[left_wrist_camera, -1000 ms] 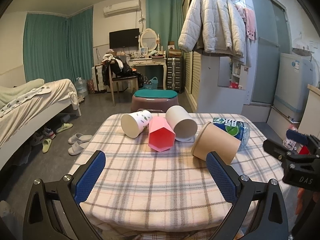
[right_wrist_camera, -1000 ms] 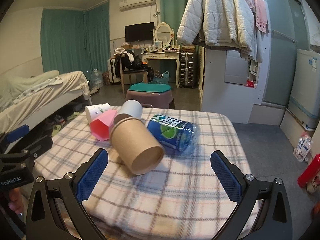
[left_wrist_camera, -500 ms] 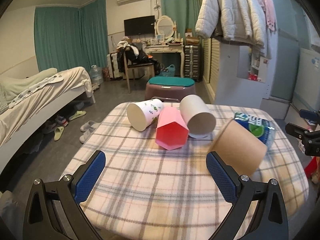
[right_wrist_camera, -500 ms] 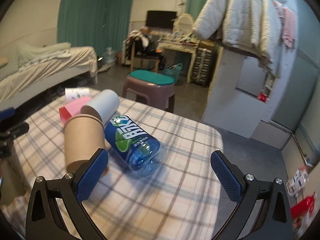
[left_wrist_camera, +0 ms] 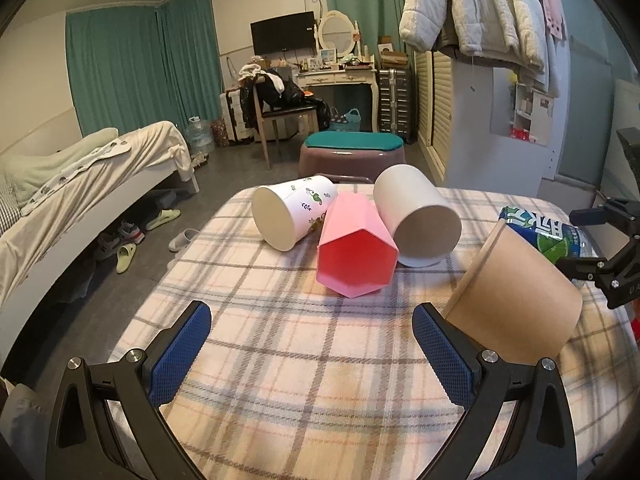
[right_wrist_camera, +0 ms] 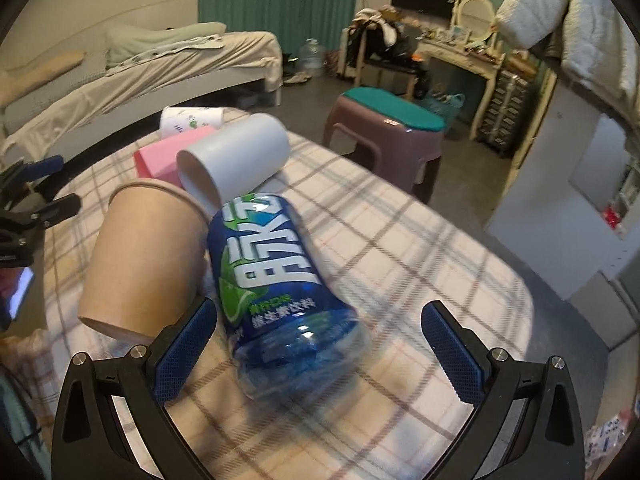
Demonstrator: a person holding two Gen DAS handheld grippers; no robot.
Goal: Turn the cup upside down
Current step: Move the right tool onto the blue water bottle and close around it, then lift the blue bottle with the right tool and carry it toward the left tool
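On the plaid table (left_wrist_camera: pixel 280 360) — four toppled cups (left_wrist_camera: pixel 356 252), one blue bottle (right_wrist_camera: pixel 276 272) — both grippers (left_wrist_camera: pixel 312 356) (right_wrist_camera: pixel 320 356) spread, empty.

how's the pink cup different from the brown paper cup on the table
The pink cup has flat faceted sides; the brown paper cup is round with a rolled rim. The pink one lies among the white cups; the brown one lies beside the blue bottle. The pink looks like plastic, the brown like plain kraft paper. Both lie on their sides on the plaid tablecloth, ungripped.
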